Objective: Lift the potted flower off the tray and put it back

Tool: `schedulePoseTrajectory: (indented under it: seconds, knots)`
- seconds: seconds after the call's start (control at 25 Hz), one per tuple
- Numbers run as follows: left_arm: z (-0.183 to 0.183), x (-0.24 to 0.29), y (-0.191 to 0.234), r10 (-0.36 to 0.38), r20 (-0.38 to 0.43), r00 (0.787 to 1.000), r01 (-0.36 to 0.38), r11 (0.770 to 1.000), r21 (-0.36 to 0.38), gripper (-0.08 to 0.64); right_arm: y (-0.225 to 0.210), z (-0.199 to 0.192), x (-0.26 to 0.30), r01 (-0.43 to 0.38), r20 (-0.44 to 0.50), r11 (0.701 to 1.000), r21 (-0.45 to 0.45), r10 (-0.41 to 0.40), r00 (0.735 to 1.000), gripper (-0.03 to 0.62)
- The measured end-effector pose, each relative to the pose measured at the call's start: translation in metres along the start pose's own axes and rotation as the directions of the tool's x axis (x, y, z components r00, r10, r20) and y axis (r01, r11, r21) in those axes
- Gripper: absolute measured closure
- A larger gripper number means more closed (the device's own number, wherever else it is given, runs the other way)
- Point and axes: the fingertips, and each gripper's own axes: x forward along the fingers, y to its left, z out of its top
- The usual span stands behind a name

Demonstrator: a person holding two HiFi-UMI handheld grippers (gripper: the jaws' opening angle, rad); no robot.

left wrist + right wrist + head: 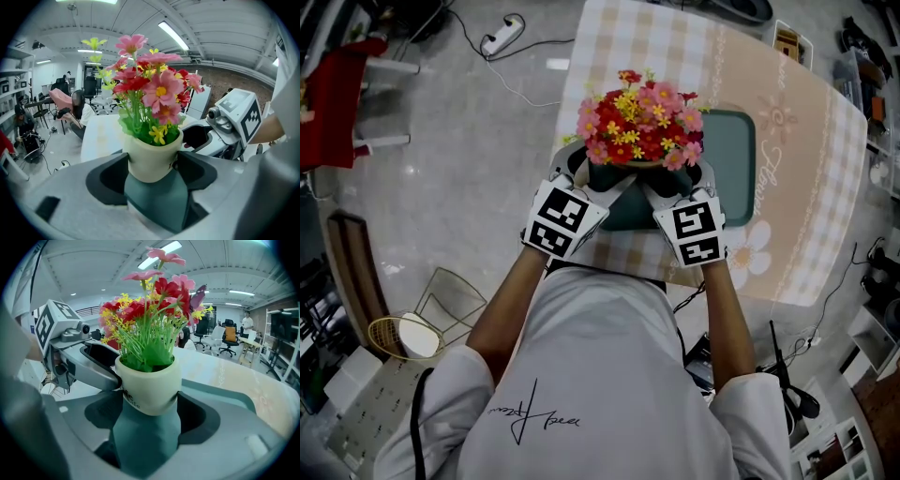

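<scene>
The potted flower is a cream pot [150, 159] filled with red, pink and yellow blooms [639, 127]. It stands over the left end of the dark green tray [733, 169]. My left gripper [581, 171] and right gripper [673, 178] both close on the pot from the near side. In the left gripper view the pot fills the gap between the dark pads [105, 180], with tray green [159, 204] below. The right gripper view shows the same pot [150, 387] pinched between its pads [197, 416]. Whether the pot's base touches the tray [145, 441] is hidden.
The tray lies on a table with a checked, flower-printed cloth [806, 187]; its near edge runs just behind my grippers. A small box [789, 42] sits at the far edge. On the floor at left are a power strip [502, 37], a red chair [337, 103] and a wire basket [441, 300].
</scene>
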Motion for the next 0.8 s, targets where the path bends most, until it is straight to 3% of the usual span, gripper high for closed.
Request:
schedulePoseTrajectory:
  seconds: [0.4, 0.8]
  knots:
    - [-0.013, 0.009, 0.006, 0.017, -0.024, 1.0, -0.017, 1.0, -0.006, 0.238, -0.003, -0.009, 0.012, 0.029, -0.033, 0.997, -0.069, -0.031, 0.999, 0.225]
    - [-0.014, 0.009, 0.011, 0.035, -0.032, 0.999, -0.034, 0.999, 0.01, 0.241, -0.002, -0.008, 0.018, 0.011, -0.014, 0.999, -0.052, -0.012, 1.0, 0.224]
